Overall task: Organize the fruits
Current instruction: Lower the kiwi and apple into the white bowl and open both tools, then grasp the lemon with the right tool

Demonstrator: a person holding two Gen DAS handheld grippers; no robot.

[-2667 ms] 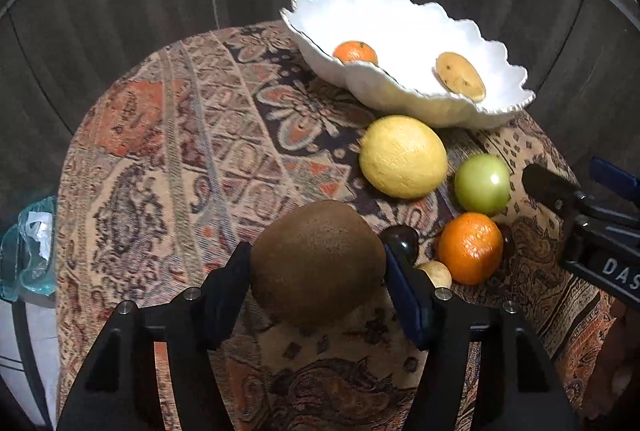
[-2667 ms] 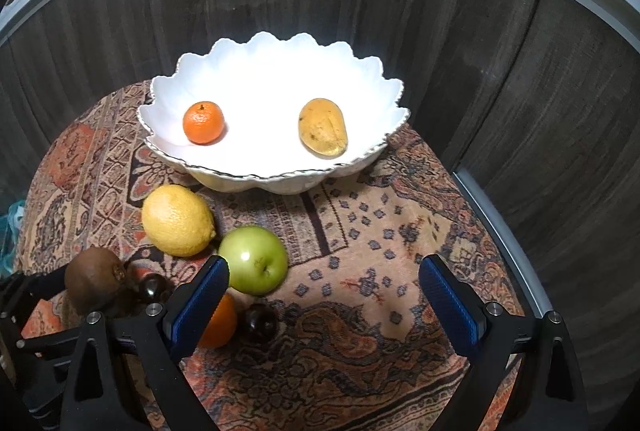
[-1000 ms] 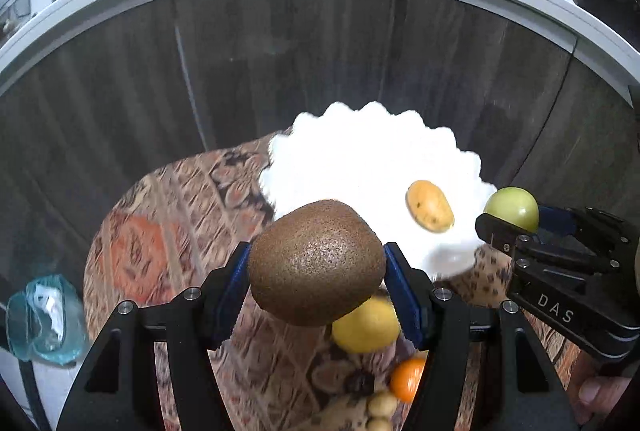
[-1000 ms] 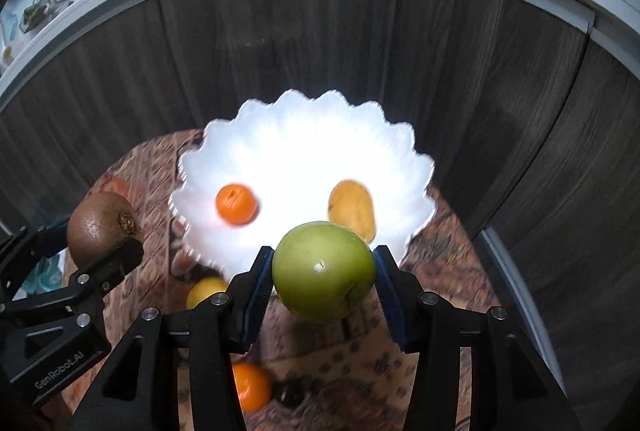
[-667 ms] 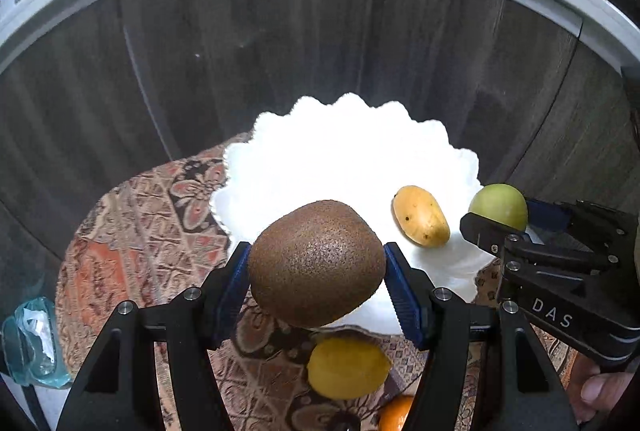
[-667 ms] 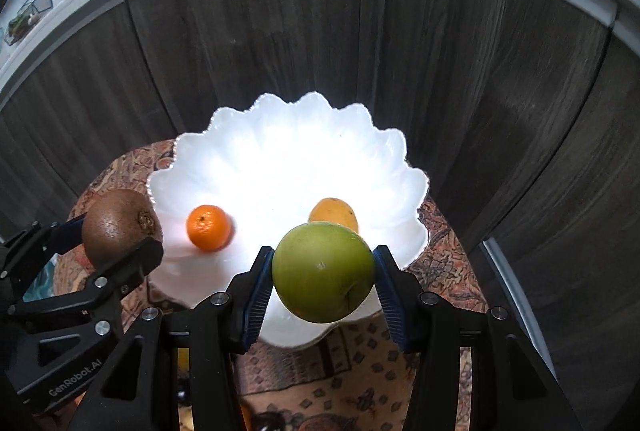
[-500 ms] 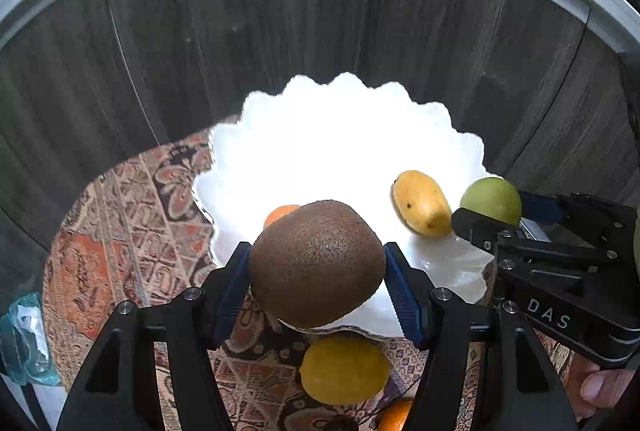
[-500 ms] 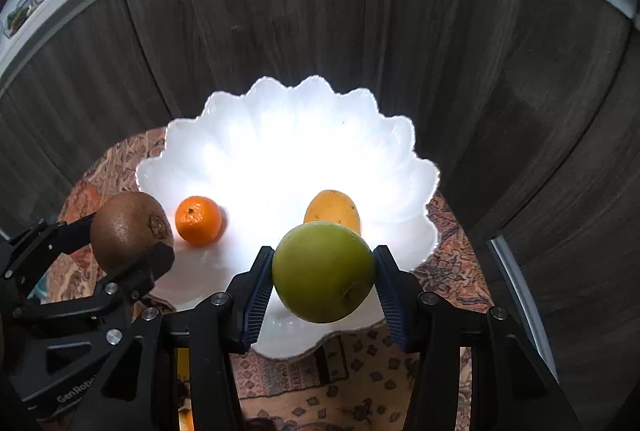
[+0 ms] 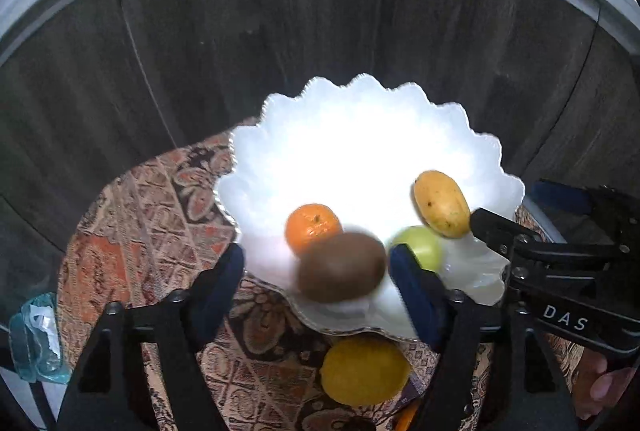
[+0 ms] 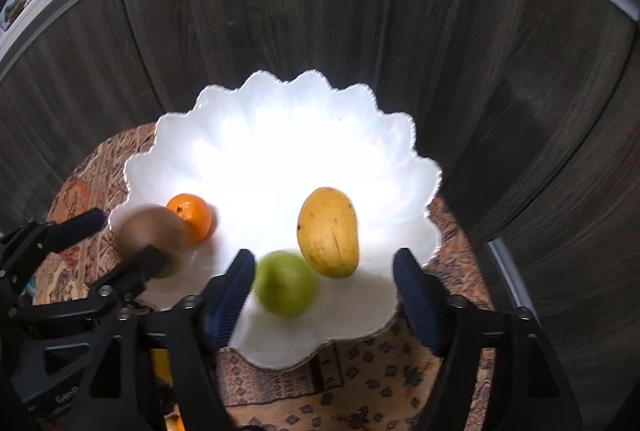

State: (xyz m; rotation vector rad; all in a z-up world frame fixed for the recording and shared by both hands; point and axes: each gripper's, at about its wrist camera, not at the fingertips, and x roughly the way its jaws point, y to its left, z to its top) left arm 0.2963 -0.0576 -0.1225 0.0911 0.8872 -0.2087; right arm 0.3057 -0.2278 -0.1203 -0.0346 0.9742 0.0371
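Note:
A white scalloped bowl [image 9: 360, 135] [image 10: 288, 135] stands on the patterned cloth. My left gripper [image 9: 316, 271] is open over the bowl's near rim. The brown kiwi [image 9: 342, 267] is blurred between the jaws, free of them, beside the small orange [image 9: 314, 227]. My right gripper [image 10: 324, 285] is open over the bowl. The green apple [image 10: 286, 289] is blurred in the bowl near its left finger, next to the yellow mango [image 10: 329, 231]. The kiwi [image 10: 150, 231] and orange [image 10: 192, 215] also show in the right wrist view.
A yellow lemon [image 9: 366, 375] lies on the patterned cloth [image 9: 152, 215] in front of the bowl. Dark wood cabinet doors [image 9: 280, 23] stand right behind the table. A plastic bag [image 9: 36, 339] lies at the far left.
Both grippers moved over the bowl and opened. The kiwi left the left gripper and the apple left the right gripper; both are now in the bowl, blurred from motion.

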